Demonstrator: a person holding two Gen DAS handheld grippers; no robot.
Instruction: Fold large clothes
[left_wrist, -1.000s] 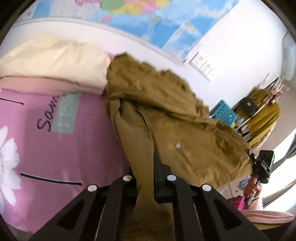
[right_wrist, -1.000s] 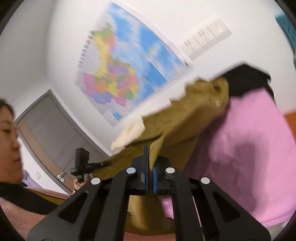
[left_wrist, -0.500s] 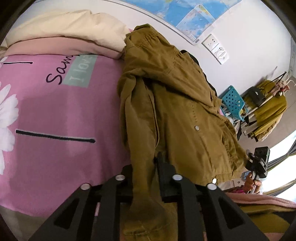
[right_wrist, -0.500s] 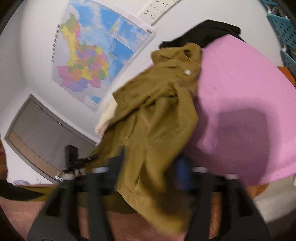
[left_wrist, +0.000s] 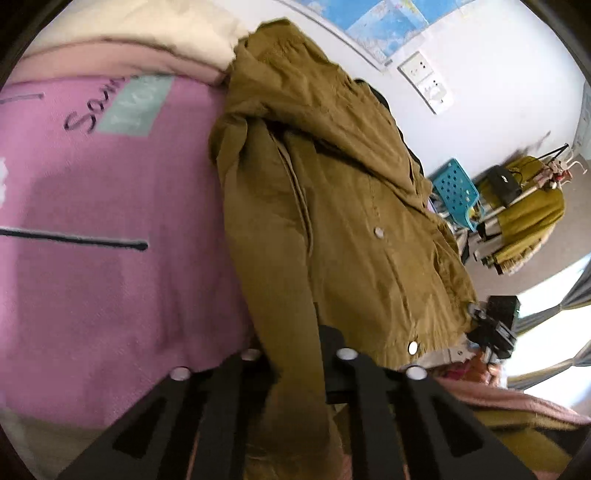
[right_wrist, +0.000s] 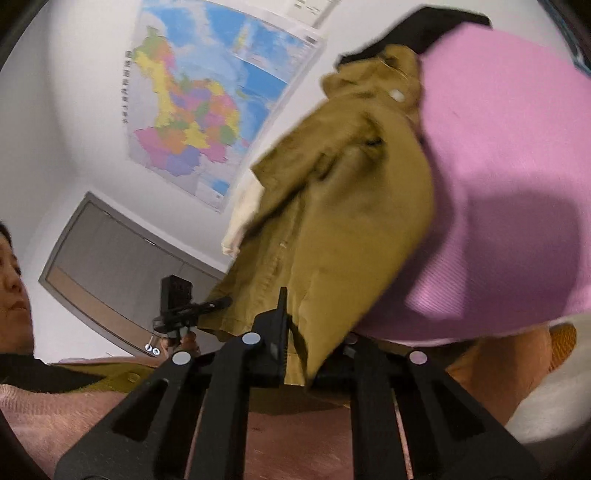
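Observation:
An olive-brown jacket with white snaps lies stretched over the pink bedspread. In the left wrist view my left gripper has its jaws apart with a jacket sleeve or hem draped between them. In the right wrist view the jacket hangs down to my right gripper, whose jaws stand wide apart with the hem lying loosely between them. The right gripper also shows in the left wrist view at the jacket's lower corner.
A cream pillow lies at the head of the bed. A black garment lies beyond the jacket. A blue crate and a clothes rack stand by the wall. A map hangs on the wall.
Both grippers lowered the jacket toward the bed. The right gripper, shut on the hem a second ago, has opened. The left gripper's jaws have also spread apart around the fabric.

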